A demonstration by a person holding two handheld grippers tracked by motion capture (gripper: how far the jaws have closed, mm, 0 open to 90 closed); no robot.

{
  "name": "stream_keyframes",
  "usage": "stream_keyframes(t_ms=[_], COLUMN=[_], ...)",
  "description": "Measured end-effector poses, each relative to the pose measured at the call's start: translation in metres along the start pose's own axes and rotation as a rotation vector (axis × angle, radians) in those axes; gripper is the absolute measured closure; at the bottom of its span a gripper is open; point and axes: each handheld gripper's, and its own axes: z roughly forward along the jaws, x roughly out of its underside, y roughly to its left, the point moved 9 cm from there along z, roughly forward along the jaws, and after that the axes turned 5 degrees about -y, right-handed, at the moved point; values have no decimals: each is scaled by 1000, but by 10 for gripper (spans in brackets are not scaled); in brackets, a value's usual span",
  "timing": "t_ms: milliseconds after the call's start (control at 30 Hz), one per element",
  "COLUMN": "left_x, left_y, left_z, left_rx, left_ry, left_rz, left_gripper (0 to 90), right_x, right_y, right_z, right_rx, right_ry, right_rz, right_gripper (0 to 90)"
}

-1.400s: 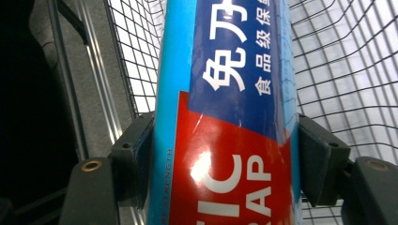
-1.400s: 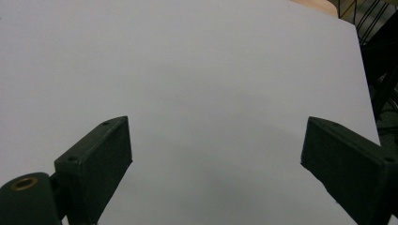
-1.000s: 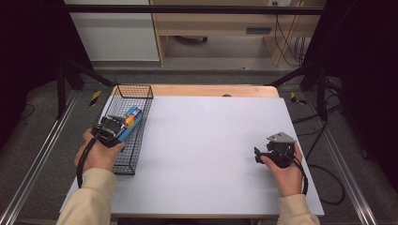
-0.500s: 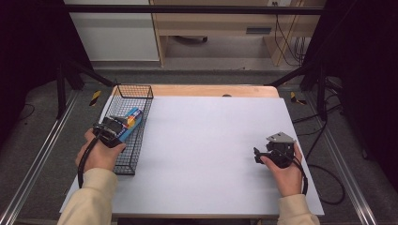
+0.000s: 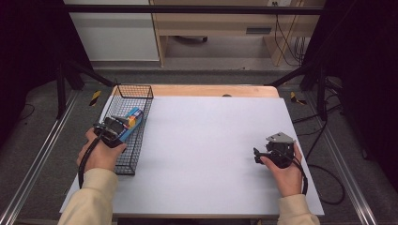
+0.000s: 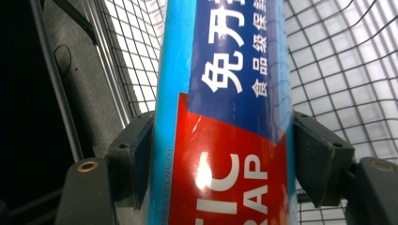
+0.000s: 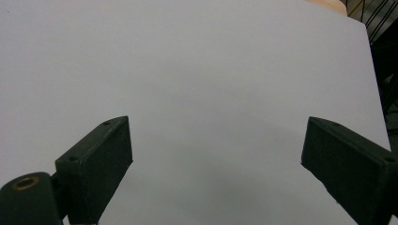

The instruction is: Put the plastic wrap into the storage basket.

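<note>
At the left edge of the table [image 5: 197, 140], the left gripper [image 5: 114, 129] clamps a long blue and red box [image 6: 225, 112] of plastic wrap between both jaws, inside the wire basket [image 5: 141, 89]. The box's long axis runs from the gripper toward the far right, its far end raised. The right gripper [image 5: 263, 154] rests near the right side, jaws spread wide and empty.
</note>
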Motion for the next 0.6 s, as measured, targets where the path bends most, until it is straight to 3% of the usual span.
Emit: stream_keyframes(t_ms=[233, 500, 533, 600], left_x=[-4, -5, -8, -9], left_y=[-3, -1, 0, 1], left_z=[-3, -11, -16, -19], left_rx=[-5, 2, -9, -13], left_ry=[-59, -136, -167, -180], left_rz=[-3, -52, -52, -55], left_gripper=[256, 189, 188, 176], right_x=[0, 1, 1, 1], right_y=[0, 1, 1, 1], right_z=[0, 1, 0, 0], right_rx=[-2, -2, -2, -2], right_ry=[2, 6, 6, 5], right_rz=[-1, -11, -12, -11], right_gripper=[92, 91, 91, 91])
